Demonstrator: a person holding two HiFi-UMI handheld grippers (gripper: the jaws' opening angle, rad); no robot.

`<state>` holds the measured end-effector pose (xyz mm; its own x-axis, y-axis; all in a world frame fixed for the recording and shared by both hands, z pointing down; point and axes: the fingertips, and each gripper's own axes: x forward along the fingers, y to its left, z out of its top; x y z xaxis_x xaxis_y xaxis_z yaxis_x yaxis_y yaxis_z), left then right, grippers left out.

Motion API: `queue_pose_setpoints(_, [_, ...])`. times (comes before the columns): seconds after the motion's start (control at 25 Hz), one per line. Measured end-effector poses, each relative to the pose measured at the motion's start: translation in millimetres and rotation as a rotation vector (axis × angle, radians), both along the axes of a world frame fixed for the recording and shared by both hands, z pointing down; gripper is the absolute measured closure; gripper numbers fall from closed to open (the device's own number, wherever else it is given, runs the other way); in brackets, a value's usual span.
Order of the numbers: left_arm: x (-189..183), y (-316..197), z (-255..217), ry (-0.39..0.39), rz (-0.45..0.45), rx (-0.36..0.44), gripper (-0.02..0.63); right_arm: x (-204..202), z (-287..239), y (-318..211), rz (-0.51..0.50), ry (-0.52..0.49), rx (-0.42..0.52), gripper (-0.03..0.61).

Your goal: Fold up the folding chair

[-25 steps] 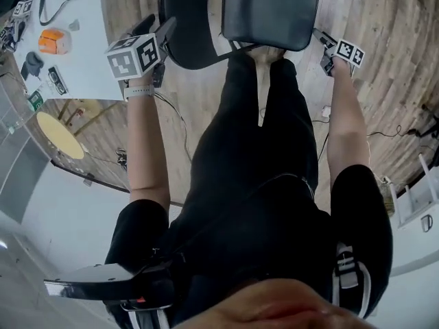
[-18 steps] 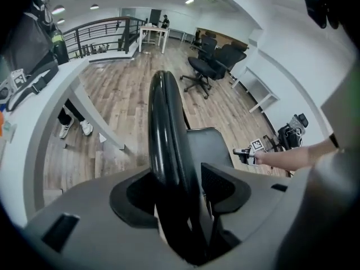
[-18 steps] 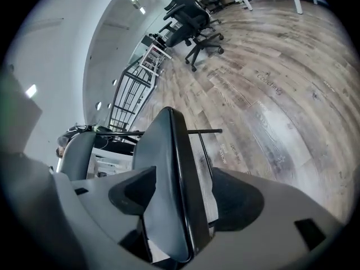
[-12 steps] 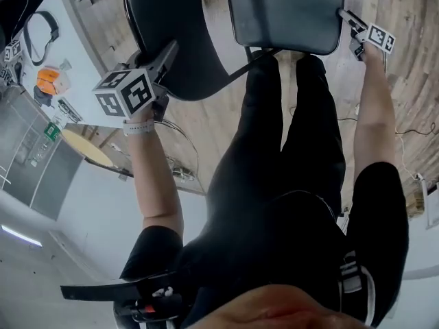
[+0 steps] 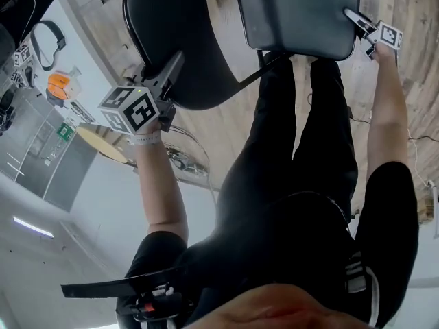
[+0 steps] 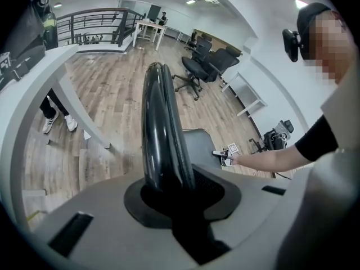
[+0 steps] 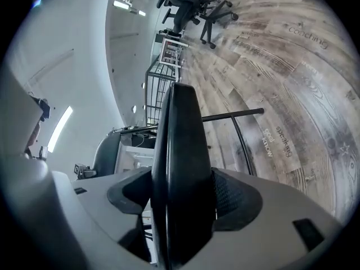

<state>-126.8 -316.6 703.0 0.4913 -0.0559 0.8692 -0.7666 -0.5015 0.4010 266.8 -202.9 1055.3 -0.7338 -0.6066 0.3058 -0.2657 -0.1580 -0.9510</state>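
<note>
Both grippers sit lower vs. a sec ago, and the chair (image 5: 226, 53) has shifted w/ them. Left gripper (image 5: 171, 67) has come down on the backrest (image 5: 178, 26). Its jaws have just been closing and are now narrow, pinching the black rim, which runs straight ahead out of the gap. Right gripper (image 5: 357, 18) has swung lower, jaws just been opening and now wide. The seat (image 5: 295, 12) edge stands between them, prob. not clamped, tho it fills the gap so it's hard to be sure. Seat & backrest are still apart, so not folded yet. Handling guess: stiff, fairly heavy, smooth rims that may slip, seat likely pivots. Best holds are backrest rim + seat edge, grip firm.
</note>
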Motion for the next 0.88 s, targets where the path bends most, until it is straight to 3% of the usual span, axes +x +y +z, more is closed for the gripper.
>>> queue_pose_setpoints(0.12, [-1,0,-1,0.012,-0.004,0.020,0.532,-7,-2,-2,-0.018,-0.044,-0.008,0.270])
queue_pose_setpoints(0.4, [1,6,-12,0.040,-0.007,0.020,0.549,-4,-4,12,-0.042,-0.042,-0.035,0.304])
queue_pose_setpoints(0.52, [2,6,-25,0.019,0.002,0.032,0.549,-18,-29,-2,-0.066,-0.091,0.039,0.311])
queue_pose_setpoints(0.64, [6,7,-38,-0.005,-0.013,0.032,0.551,-30,-51,-4,-0.059,-0.125,0.015,0.322])
queue_pose_setpoints(0.88, [-2,3,-69,-0.033,-0.061,0.054,0.557,-61,-125,-18,-0.112,-0.210,0.125,0.353])
